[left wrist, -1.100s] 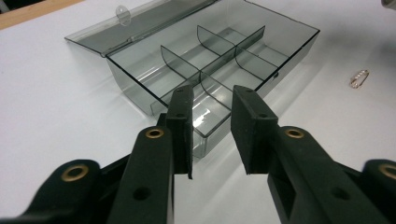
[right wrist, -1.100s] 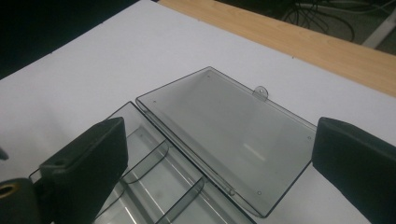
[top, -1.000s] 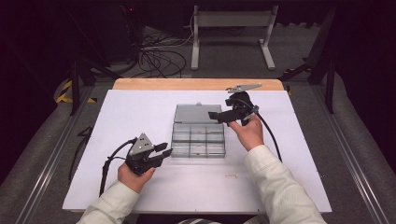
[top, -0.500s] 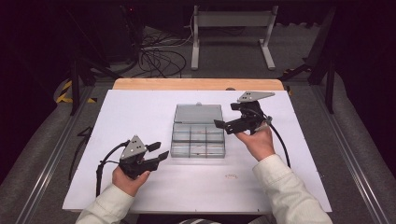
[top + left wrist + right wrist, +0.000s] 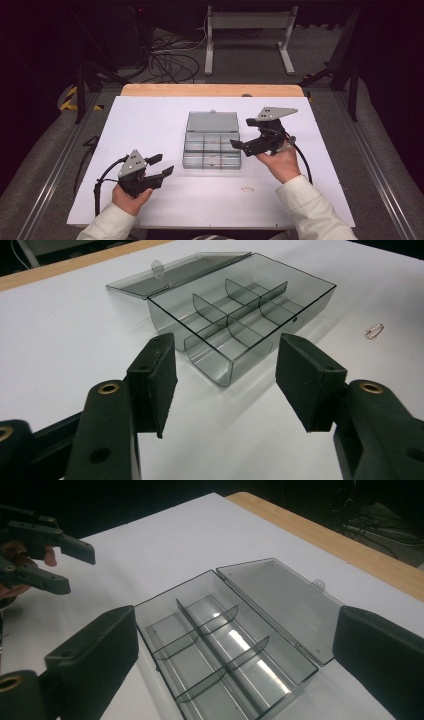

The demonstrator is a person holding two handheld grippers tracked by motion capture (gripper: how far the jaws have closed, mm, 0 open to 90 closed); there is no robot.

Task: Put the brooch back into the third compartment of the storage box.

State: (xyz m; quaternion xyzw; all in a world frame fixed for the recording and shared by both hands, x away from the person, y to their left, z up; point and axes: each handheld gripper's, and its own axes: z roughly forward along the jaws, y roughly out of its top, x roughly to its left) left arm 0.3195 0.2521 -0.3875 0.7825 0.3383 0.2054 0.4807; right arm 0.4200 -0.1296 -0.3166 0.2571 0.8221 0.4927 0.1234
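A clear compartment box (image 5: 212, 145) sits open mid-table, lid (image 5: 212, 121) laid flat behind it. The left gripper (image 5: 161, 165), just left of it, has been opening its jaws, nothing between them. The right gripper (image 5: 243, 133) hovers at the box's right edge, jaws wide and empty. A safety pin (image 5: 247, 189) lies nearby.
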